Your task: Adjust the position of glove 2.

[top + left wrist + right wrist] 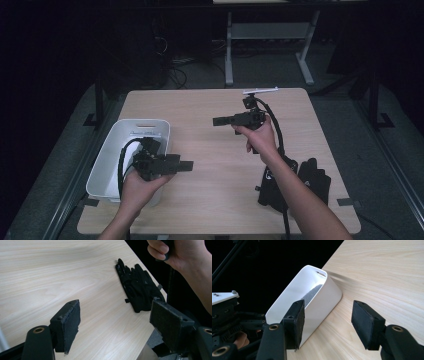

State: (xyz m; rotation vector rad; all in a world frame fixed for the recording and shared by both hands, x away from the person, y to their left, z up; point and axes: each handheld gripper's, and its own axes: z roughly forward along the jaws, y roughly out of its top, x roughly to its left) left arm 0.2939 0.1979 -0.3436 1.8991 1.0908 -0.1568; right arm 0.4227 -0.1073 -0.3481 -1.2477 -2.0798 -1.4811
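A pair of black gloves [300,182] lies flat near the table's front right corner, also seen ahead of my left gripper [138,287]. A white bin [107,155] stands at the front left. My left gripper [187,165] is held level beside the bin and points right toward the gloves. Its jaws stand open with nothing between the pads [68,322]. My right gripper [216,121] hovers over the table's middle and points left at the bin [322,302]. It is open and empty too. A dark patch shows inside the bin.
The wooden table [210,200] has bare surface between the two grippers. The gloves lie close to the right edge. A metal desk frame [265,45] stands on the floor behind the table. The right forearm [305,205] crosses just left of the gloves.
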